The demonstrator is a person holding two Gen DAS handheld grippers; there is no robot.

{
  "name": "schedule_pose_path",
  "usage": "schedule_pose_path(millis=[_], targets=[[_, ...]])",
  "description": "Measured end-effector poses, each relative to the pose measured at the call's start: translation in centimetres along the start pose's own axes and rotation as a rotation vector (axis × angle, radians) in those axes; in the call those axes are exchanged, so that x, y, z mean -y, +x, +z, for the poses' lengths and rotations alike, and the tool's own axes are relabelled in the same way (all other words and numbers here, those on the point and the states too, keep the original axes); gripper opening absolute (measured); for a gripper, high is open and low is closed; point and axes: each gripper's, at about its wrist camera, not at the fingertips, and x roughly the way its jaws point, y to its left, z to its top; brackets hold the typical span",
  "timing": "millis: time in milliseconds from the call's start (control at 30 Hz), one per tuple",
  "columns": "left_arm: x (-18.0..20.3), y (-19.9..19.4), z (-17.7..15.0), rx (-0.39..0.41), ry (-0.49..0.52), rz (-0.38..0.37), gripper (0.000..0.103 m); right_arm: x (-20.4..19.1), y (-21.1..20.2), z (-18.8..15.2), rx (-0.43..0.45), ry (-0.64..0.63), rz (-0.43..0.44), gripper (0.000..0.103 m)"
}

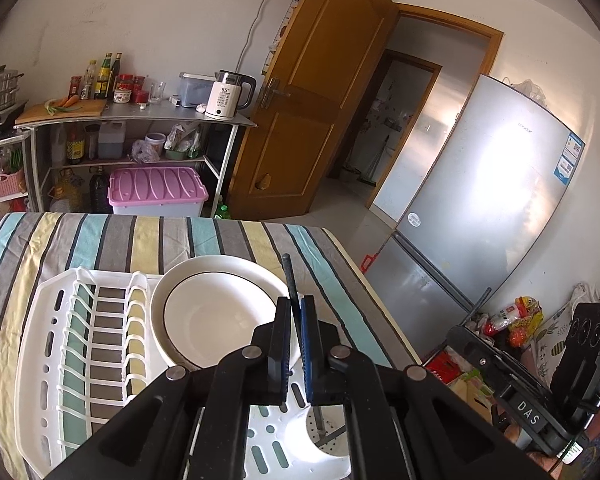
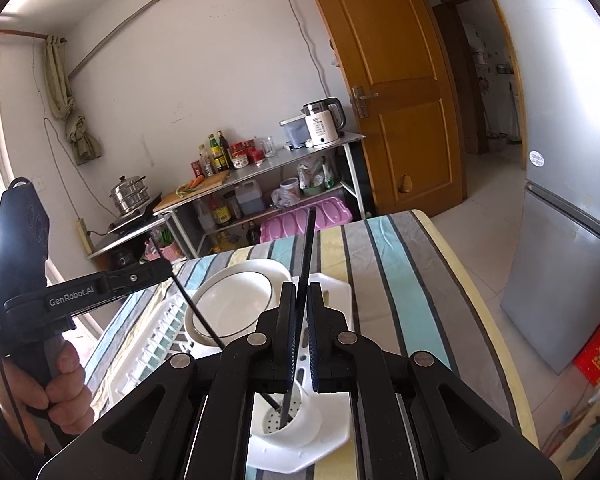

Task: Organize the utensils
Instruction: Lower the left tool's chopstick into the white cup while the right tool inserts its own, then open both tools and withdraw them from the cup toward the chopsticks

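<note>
Step in hand: chopstick insertion. Your left tool point(image 1: 294, 312) and right tool point(image 2: 302, 300) each clamp one black chopstick point(image 2: 306, 256), tips inside the perforated cup point(image 2: 284, 420) of the dish rack point(image 1: 48, 360). Next, release both.

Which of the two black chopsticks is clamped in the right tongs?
The near-upright chopstick between the right tongs; the other chopstick slants down from the left tongs.

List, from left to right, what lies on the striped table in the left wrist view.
White dish rack → white bowl → dark chopstick clamped in the left hand-held gripper → bare striped tablecloth.
</note>
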Motion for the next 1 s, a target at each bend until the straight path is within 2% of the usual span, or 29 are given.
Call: schedule_pose_path(millis=[233,400,633,800,1000], targets=[[-1.0,-0.7,-0.9,-0.011,0.013,0.053,0.006,1.2,-0.4,0.0,-0.027,0.015,-0.044,0.008],[-1.1,-1.1,-1.5,-0.033,0.016,0.054,0.006,1.2,-1.0,-0.2,-0.046,-0.005,-0.065,0.008],[-0.4,-3.0,-3.1,-0.041,0.057,0.066,0.006,1.3,-2.7,-0.9,-0.048,-0.016,-0.079,0.016],[0.3,-6.2,-5.4,-0.021,0.099,0.088,0.007,0.4,-4.7,-2.2,-0.048,-0.031,-0.069,0.016],[0.8,-11.2,-10.3,0.005,0.146,0.118,0.007,-2.4,-8.3,-5.3,-0.035,-0.102,-0.034,0.017]])
